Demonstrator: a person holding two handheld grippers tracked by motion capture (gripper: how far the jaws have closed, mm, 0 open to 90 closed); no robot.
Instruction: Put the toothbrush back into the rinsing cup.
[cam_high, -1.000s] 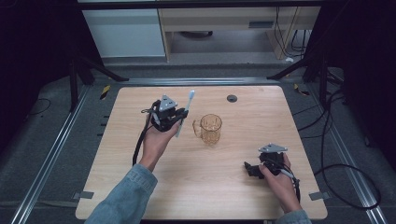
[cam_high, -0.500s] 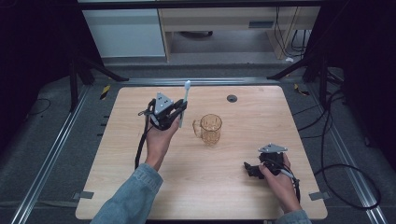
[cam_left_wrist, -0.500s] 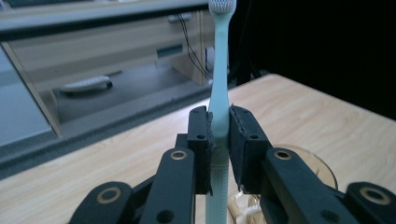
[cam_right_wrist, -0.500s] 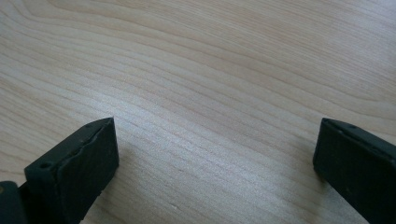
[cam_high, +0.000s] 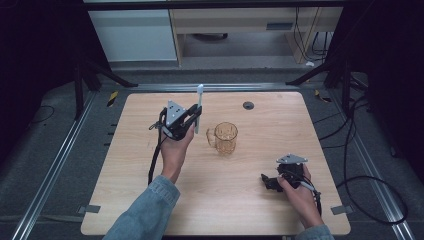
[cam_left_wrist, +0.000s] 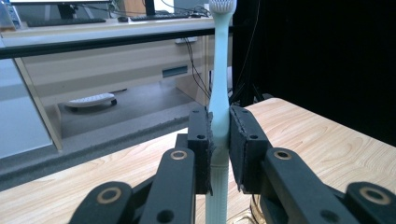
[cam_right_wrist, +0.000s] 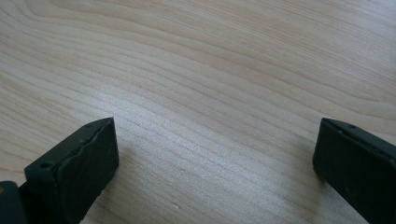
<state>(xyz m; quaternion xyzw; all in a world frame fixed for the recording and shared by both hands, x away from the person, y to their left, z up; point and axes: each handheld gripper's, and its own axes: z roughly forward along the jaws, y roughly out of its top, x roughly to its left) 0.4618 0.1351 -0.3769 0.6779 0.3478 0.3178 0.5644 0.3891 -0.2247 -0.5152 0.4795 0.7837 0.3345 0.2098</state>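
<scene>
A pale blue-white toothbrush (cam_high: 199, 107) stands upright, head up, clamped in my left gripper (cam_high: 192, 120) over the table's middle left. In the left gripper view the two pads press the toothbrush (cam_left_wrist: 219, 112) handle from both sides, bristle head at the top edge. A clear amber mug (cam_high: 224, 138) with its handle to the left sits on the table just right of that gripper. My right gripper (cam_high: 266, 181) rests low at the front right, jaws wide apart over bare wood with nothing between them, as the right gripper (cam_right_wrist: 212, 163) view shows.
The wooden table (cam_high: 125, 170) has a small dark round grommet (cam_high: 248, 105) near its back edge. Behind the table stand a white cabinet (cam_high: 132, 35) and a low shelf (cam_high: 235, 30). Cables (cam_high: 360, 165) trail off the right side.
My left gripper has carried the toothbrush back and a little left, turning it more upright. The right gripper and the mug have stayed put.
</scene>
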